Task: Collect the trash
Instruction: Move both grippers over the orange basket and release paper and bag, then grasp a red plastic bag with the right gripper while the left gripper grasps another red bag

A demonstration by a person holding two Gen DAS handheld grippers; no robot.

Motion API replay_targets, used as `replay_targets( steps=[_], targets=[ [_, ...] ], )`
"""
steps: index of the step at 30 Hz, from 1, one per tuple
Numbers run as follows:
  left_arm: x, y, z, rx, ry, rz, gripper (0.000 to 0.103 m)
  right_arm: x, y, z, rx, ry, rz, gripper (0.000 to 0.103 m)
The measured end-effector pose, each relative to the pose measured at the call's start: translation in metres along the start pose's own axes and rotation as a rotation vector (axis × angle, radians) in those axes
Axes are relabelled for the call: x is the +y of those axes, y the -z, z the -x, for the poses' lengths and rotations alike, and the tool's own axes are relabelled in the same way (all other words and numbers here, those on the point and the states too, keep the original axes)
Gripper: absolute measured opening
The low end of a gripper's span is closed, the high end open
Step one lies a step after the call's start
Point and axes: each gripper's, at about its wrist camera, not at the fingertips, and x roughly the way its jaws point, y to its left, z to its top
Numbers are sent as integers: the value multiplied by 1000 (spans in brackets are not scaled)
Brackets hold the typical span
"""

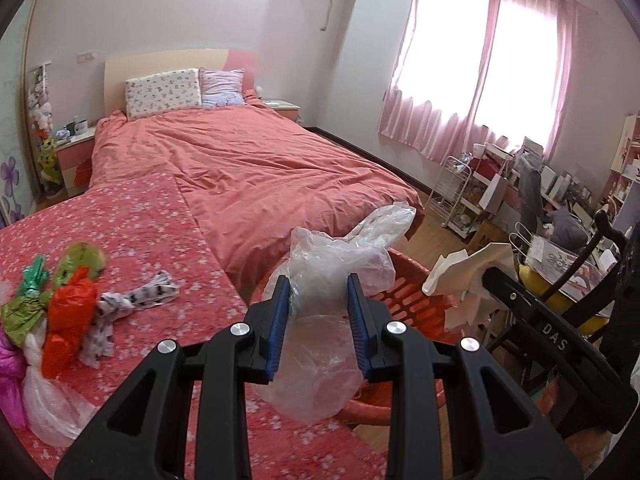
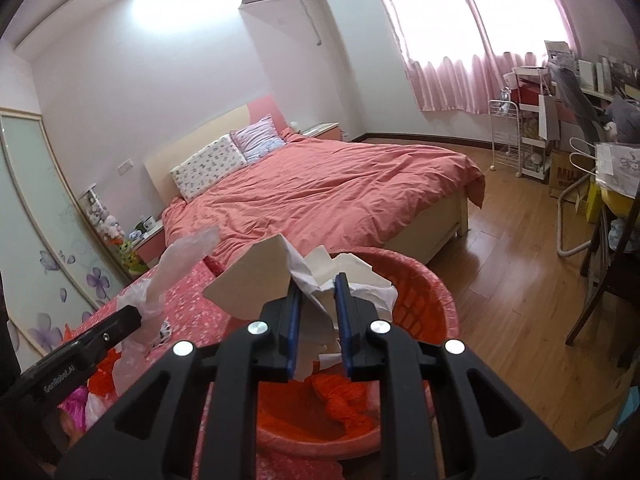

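Crumpled clear bag pinched in left gripper; right gripper clamps torn white paper over red basket.

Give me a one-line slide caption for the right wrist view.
Right tongs holding crumpled white paper above a red basket beside the bed.

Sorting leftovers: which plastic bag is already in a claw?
The clear plastic bag, clamped in the left claw; the orange bag and green bag lie on the bedspread.
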Motion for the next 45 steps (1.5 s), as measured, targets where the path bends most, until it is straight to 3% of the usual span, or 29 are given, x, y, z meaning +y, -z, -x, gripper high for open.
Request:
replay_targets(
  steps=[17,21,24,29,34,39,45],
  targets=[
    [-21,4,-29,49,48,-9,30,-25,-6,-22,-4,29,-37,19],
    [-20,7,-35,67,48,3,32,-31,-6,-29,9,14,-60,24],
    [-16,10,-38,76,34,11,41,-33,-6,-35,20,7,-70,26],
    [-8,13,-39,91,2,25,54,-35,-1,-39,32,7,-77,42],
    [8,17,-34,91,-55,33,55,-29,3,-35,25,38,-39,54],
    [26,24,-19,74,-121,31,57,-10,5,-31,20,57,33,55],
    [59,29,5,49,-195,53,57,24,10,-30,38,19,96,55]
  ],
)
